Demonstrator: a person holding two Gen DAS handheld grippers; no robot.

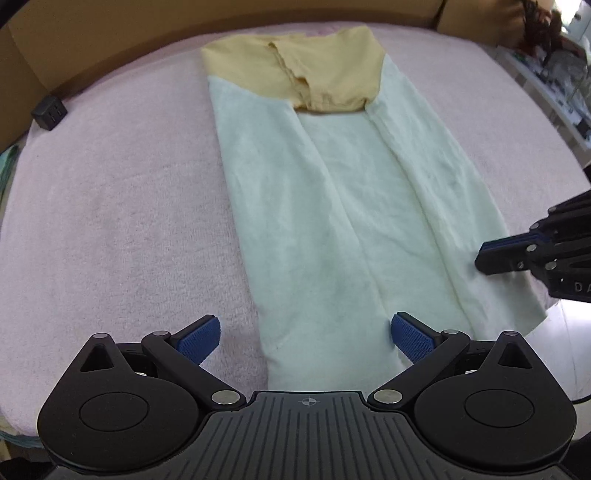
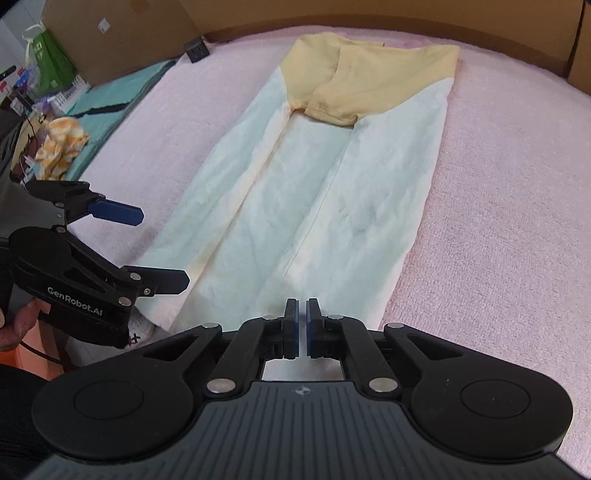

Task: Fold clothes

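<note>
- My left gripper (image 1: pixel 306 338) is wide open, blue pads spread, low over the near hem of the shirt (image 1: pixel 332 206). Right pad (image 1: pixel 412 338) sits over the cloth edge, left pad over the pink cover just beside it. Nothing held.
- My right gripper (image 2: pixel 301 325) is nearly closed, pads parallel with a thin gap between them. Tips sit over the near hem, right of centre. Can't tell if any fabric is pinched; looks like none.
- From the right wrist view, the left gripper (image 2: pixel 162 251) shows at the shirt's near-left corner, jaws spread, my hand (image 2: pixel 14 325) on its grip.
- Shirt: pale mint-white body, yellow shoulders and sleeves (image 2: pixel 354 85). Lies flat, lengthwise away from me, on the pink terry cover (image 1: pixel 110 221). Both sides folded in towards the middle, sleeves folded across the top.
- Far left on the cover's edge: small black box (image 1: pixel 49 112), well apart from the shirt.
- Behind the bed: brown cardboard panels (image 1: pixel 110 33).
- Left of the bed: teal cloth (image 2: pixel 122 96), crumpled orange-white fabric (image 2: pixel 62 146), green bag (image 2: pixel 51 62).
</note>
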